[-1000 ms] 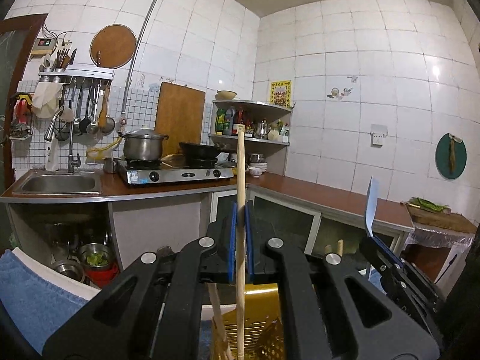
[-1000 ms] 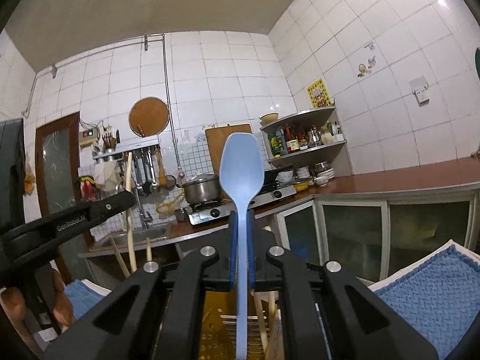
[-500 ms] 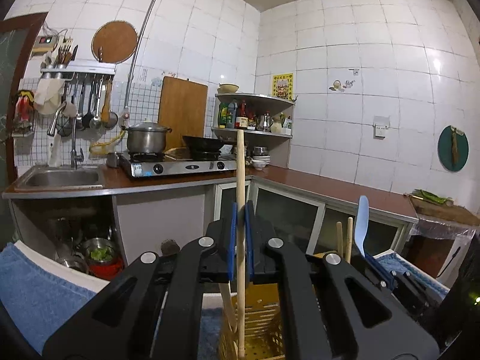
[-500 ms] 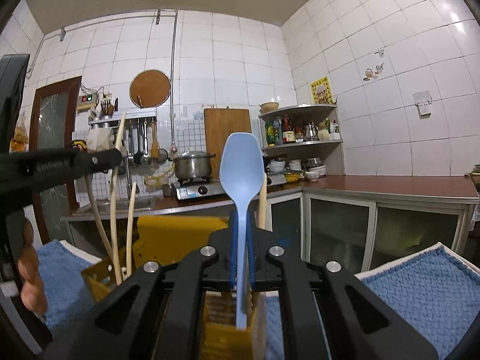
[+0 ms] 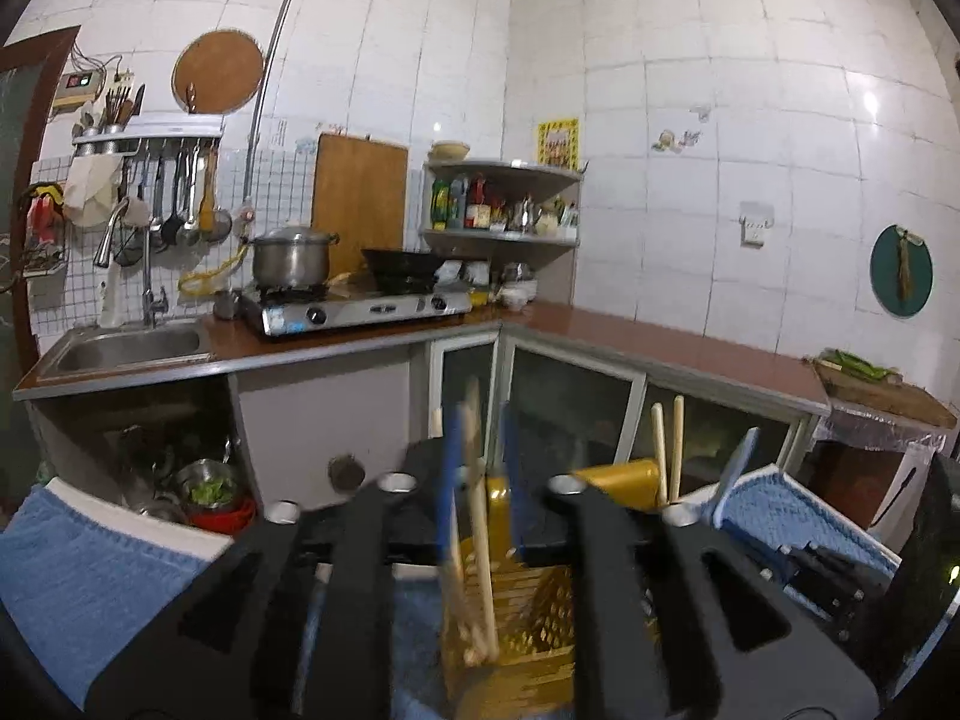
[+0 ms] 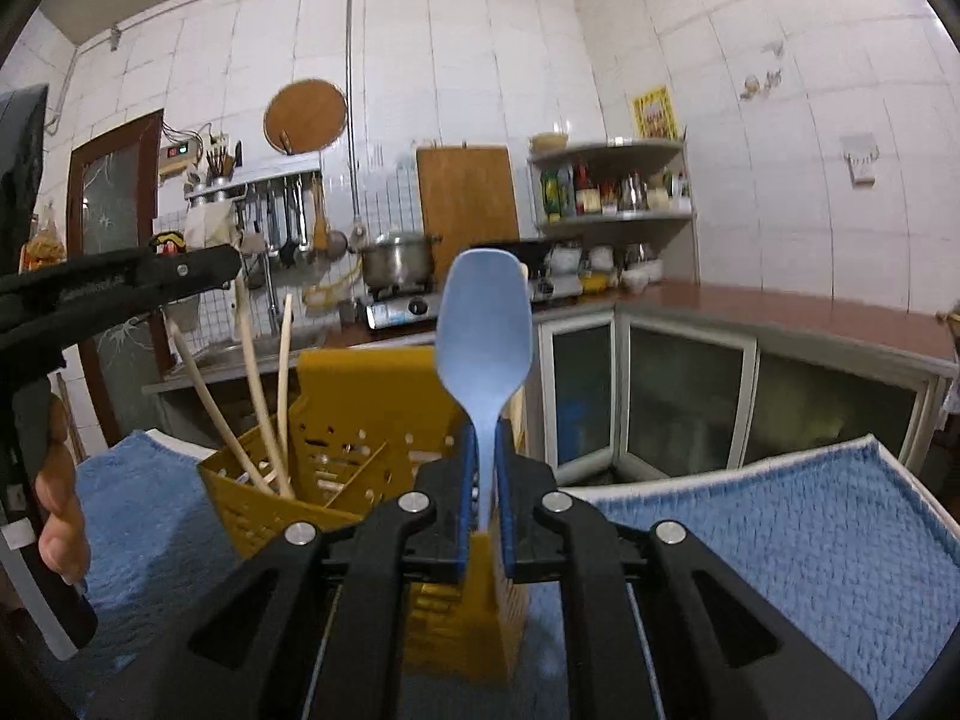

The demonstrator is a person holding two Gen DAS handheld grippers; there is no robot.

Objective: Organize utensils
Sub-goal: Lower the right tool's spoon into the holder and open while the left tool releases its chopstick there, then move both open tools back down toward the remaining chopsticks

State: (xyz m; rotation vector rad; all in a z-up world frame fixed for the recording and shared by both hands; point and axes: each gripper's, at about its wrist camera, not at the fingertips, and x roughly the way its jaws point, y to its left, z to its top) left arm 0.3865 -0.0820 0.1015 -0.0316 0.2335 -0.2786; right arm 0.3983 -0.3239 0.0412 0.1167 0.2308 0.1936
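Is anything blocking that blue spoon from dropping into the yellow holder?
Nothing visible does. The blue spoon stands upright between the right gripper pads, directly over the yellow holder; the wooden chopsticks sit in another compartment, off to the side.

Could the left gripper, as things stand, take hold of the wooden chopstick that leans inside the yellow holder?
Probably yes: the chopstick stands between the opening left gripper pads, in the yellow holder.

Towel (image 6: pixel 780 546): blue, textured; spread under the work area
Stove (image 5: pixel 366 311): on brown counter (image 5: pixel 672 342); steel pot (image 5: pixel 291 258) and dark wok (image 5: pixel 403 267) on it
Sink (image 5: pixel 129 347): left of stove; tap above
Board (image 5: pixel 359 204): wooden; against tiled wall
Shelf (image 5: pixel 504 204): corner; bottles
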